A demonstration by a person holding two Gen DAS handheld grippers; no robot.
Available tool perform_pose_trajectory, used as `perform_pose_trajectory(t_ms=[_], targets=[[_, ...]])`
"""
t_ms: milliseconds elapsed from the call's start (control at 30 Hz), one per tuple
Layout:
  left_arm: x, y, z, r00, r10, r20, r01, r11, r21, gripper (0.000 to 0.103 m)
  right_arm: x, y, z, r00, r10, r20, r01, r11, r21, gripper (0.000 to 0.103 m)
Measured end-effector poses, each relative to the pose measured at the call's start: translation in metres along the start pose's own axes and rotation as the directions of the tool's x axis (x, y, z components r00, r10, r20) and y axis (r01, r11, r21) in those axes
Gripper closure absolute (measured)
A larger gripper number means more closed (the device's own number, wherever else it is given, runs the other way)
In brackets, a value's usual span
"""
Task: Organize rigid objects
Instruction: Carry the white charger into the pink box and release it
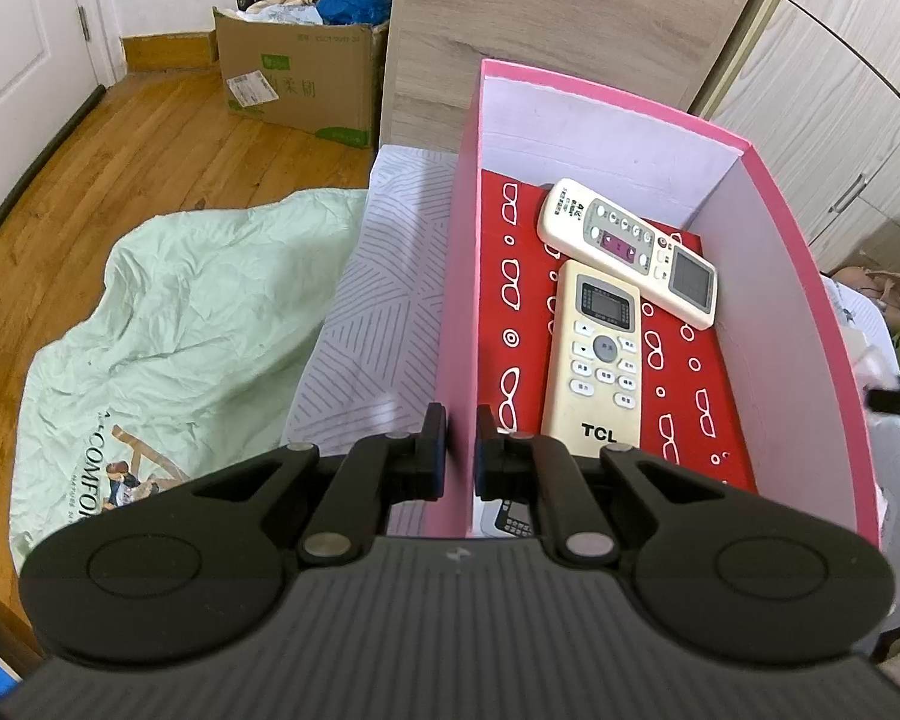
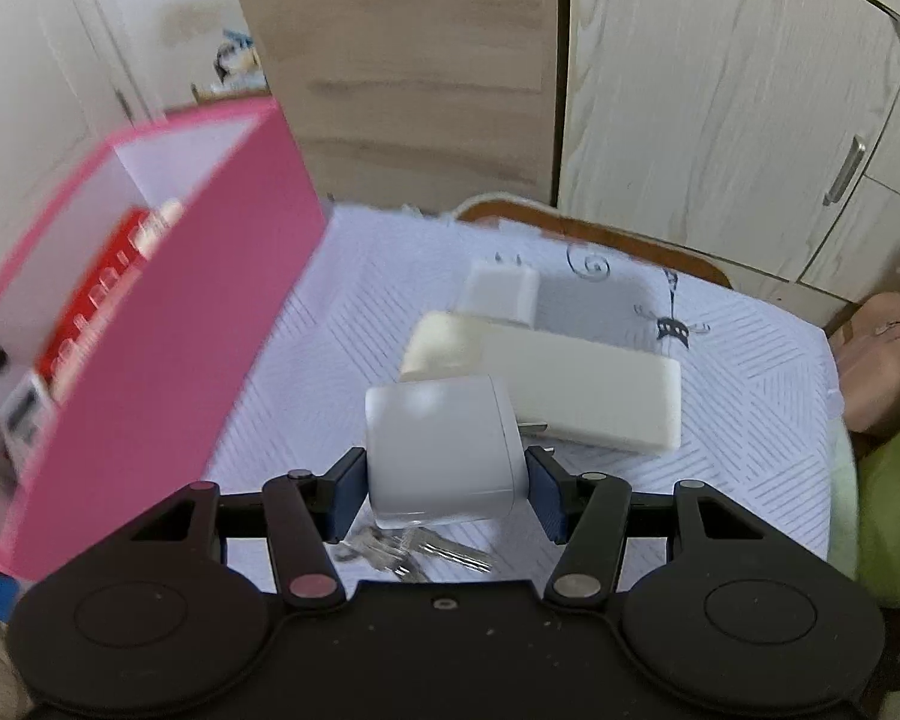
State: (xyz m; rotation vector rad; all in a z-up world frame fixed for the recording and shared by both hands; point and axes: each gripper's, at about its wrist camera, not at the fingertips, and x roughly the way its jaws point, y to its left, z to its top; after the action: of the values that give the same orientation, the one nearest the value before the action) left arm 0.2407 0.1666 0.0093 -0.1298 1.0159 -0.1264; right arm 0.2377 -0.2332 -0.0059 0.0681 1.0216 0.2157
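Observation:
My left gripper (image 1: pixel 461 450) is shut on the near left wall of a pink box (image 1: pixel 618 99). Inside the box two cream remote controls lie on a red patterned base: a TCL remote (image 1: pixel 597 354) and a white remote (image 1: pixel 627 249) crossing behind it. A third device shows partly under my fingers. My right gripper (image 2: pixel 447 495) is shut on a white charger block (image 2: pixel 444 450), held above the white patterned cover. Beyond it lie a long cream power strip (image 2: pixel 576 393) and a small white adapter (image 2: pixel 501 294). A bunch of keys (image 2: pixel 414 549) lies under the charger. The pink box (image 2: pixel 168 324) stands left of it.
A pale green quilt (image 1: pixel 168 348) hangs off the bed's left side over a wooden floor. A cardboard box (image 1: pixel 297 81) with clutter stands by the wall. Wooden wardrobe doors (image 2: pixel 720 90) and a board rise behind the bed. A tan bag (image 2: pixel 888 360) sits at the right edge.

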Motion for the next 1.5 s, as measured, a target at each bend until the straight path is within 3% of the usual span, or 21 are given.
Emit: perform_pose_trajectory(t_ms=[100, 233, 333, 433, 533, 700, 867, 1000, 1267, 1500], targets=[[0.000, -0.001, 0.001, 1.000, 0.007, 0.004, -0.007, 1.000, 0.001, 0.096, -0.022, 0.015, 0.006, 0.995, 0.079, 0.062, -0.078, 0.997, -0.016, 0.041], [0.000, -0.003, -0.001, 1.000, 0.014, 0.009, -0.014, 1.000, 0.006, 0.097, -0.045, 0.050, 0.014, 0.967, 0.228, 0.113, -0.220, 0.972, -0.081, 0.041], [0.000, -0.003, -0.001, 1.000, 0.013, 0.010, -0.013, 1.000, 0.004, 0.097, -0.050, 0.085, 0.020, 0.946, 0.306, 0.108, -0.286, 0.944, -0.166, 0.041], [-0.002, -0.002, -0.001, 1.000, 0.010, 0.010, -0.010, 1.000, -0.006, 0.097, -0.044, 0.121, 0.023, 0.938, 0.339, 0.068, -0.312, 0.915, -0.254, 0.041], [-0.002, -0.001, -0.001, 1.000, 0.008, 0.008, -0.008, 1.000, -0.011, 0.097, -0.027, 0.155, 0.025, 0.952, 0.306, 0.015, -0.283, 0.896, -0.342, 0.041], [-0.002, -0.003, -0.001, 1.000, 0.017, 0.008, -0.017, 1.000, 0.006, 0.097, 0.015, 0.194, 0.017, 0.991, 0.118, -0.055, -0.130, 0.870, -0.475, 0.041], [-0.003, 0.000, -0.001, 1.000, 0.005, 0.007, -0.005, 1.000, 0.000, 0.097, 0.047, 0.201, 0.019, 0.996, 0.009, -0.092, -0.056, 0.849, -0.526, 0.041], [-0.003, -0.001, -0.002, 1.000, 0.006, 0.009, -0.006, 1.000, 0.008, 0.097, 0.048, 0.201, 0.022, 0.999, -0.042, -0.029, 0.019, 0.834, -0.551, 0.036], [-0.002, 0.007, 0.002, 1.000, -0.027, -0.003, 0.027, 0.999, -0.020, 0.095, -0.004, 0.164, 0.036, 0.995, 0.066, 0.078, -0.028, 0.913, -0.408, 0.036], [-0.001, 0.007, 0.002, 1.000, -0.030, -0.005, 0.029, 0.999, -0.030, 0.095, -0.052, 0.112, 0.019, 0.992, 0.107, 0.069, -0.086, 0.964, -0.253, 0.036]])
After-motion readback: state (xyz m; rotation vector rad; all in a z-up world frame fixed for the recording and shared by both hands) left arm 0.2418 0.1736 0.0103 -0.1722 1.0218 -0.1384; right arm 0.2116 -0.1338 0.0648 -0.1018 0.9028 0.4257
